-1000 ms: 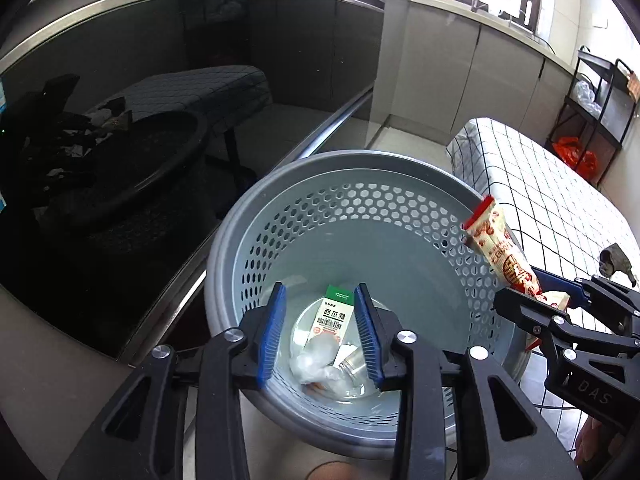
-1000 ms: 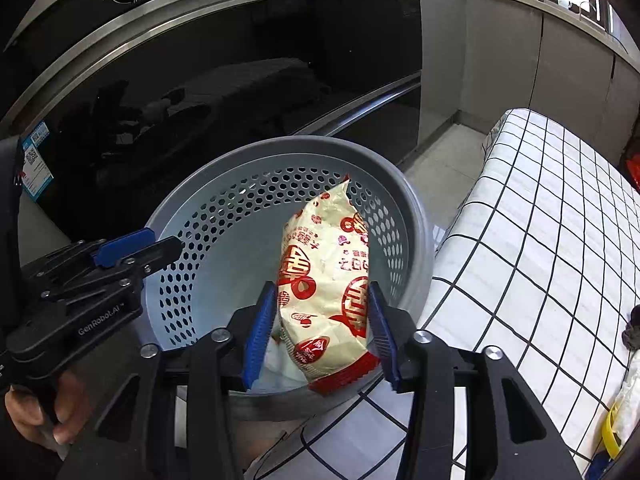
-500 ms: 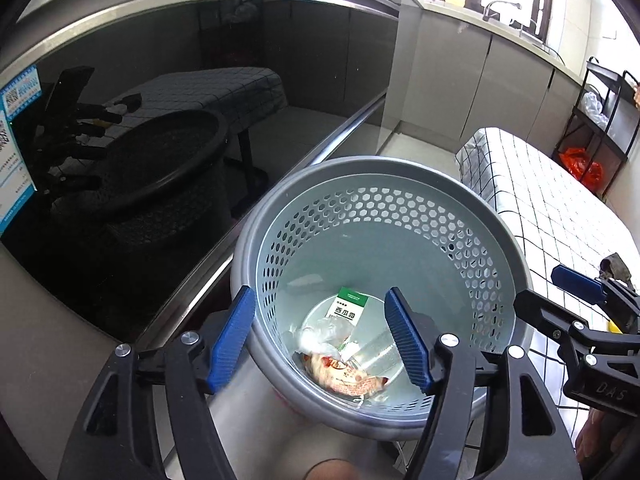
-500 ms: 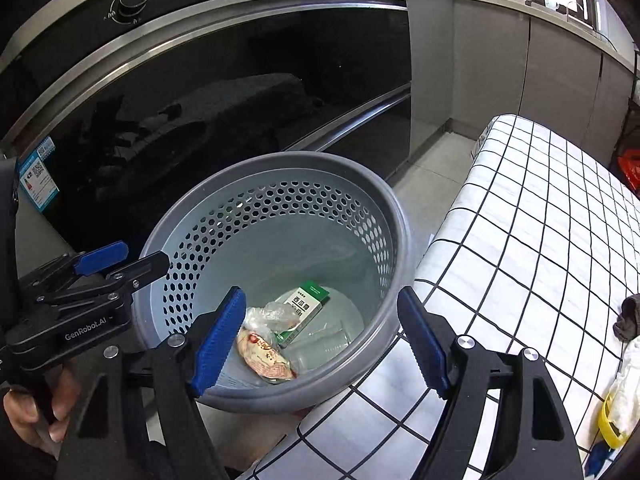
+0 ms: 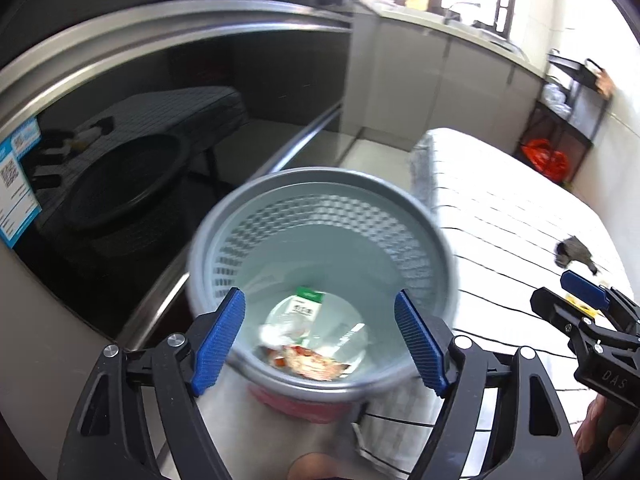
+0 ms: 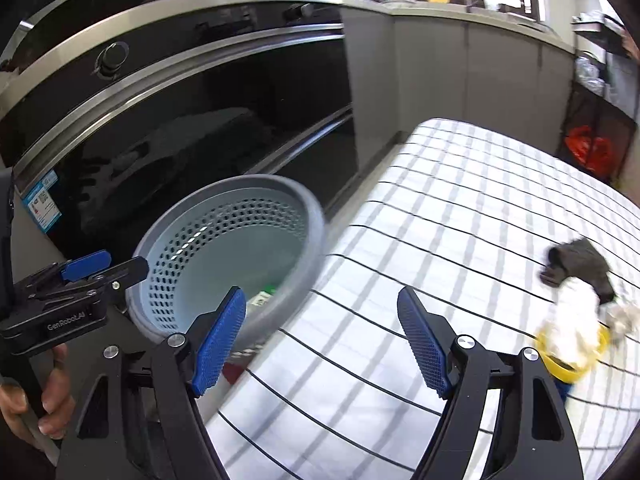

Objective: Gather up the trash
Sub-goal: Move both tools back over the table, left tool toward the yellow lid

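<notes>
Both grippers spread wide and empty, trash lying in the grey perforated bin.

Left wrist view: left gripper (image 5: 320,338) above the bin (image 5: 248,216), jaws just widened from nearly together a second ago, nothing between the pads; down at the bottom, a green-and-white carton (image 5: 307,307), a crumpled clear wrapper (image 5: 276,330) and the red-and-cream snack bag (image 5: 310,362), held upright over the rim a second ago. Right wrist view: right gripper (image 6: 322,342) now over the checked tablecloth (image 6: 460,208) beside the bin, jaws apart, no longer around the snack bag; near the far edge, a dark rag (image 6: 580,260) touching white crumpled paper (image 6: 572,328) on a yellow ring (image 6: 560,368).
</notes>
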The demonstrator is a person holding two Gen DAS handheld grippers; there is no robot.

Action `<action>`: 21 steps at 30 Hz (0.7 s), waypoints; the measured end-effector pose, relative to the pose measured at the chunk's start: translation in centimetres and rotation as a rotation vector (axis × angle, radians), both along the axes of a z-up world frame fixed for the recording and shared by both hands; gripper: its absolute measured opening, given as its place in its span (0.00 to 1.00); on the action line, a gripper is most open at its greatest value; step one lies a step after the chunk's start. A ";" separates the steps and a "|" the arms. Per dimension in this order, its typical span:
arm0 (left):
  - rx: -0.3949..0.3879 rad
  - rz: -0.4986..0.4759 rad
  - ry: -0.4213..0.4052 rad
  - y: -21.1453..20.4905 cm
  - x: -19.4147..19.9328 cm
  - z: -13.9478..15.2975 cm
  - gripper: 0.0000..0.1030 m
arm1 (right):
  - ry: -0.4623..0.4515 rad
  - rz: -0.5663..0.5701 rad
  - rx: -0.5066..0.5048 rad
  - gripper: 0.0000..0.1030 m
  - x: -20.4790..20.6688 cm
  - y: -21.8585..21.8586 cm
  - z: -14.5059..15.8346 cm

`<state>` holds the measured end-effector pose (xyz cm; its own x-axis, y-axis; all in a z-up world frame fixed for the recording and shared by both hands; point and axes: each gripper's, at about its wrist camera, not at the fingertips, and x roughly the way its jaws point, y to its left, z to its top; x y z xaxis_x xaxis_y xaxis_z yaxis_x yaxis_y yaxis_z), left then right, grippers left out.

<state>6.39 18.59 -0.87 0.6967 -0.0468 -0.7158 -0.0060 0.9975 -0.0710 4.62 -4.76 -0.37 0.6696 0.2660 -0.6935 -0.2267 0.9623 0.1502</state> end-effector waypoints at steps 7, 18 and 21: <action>-0.017 -0.139 -0.027 -6.3 -1.6 1.4 0.76 | -0.037 -0.205 -0.003 0.73 -4.5 -7.8 1.5; -0.042 -0.342 -0.015 -18.6 -3.4 0.8 0.83 | -0.027 -0.462 -0.034 0.74 -11.2 -20.1 0.5; -0.028 -0.384 -0.009 -21.5 -3.5 0.4 0.86 | -0.009 -0.517 -0.020 0.74 -12.5 -23.1 -0.6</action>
<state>2.85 -2.95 -0.48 0.6306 -0.3247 -0.7049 0.3685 0.9246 -0.0962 -7.93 -27.82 -0.94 0.7163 -0.1143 -0.6884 0.2778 0.9516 0.1311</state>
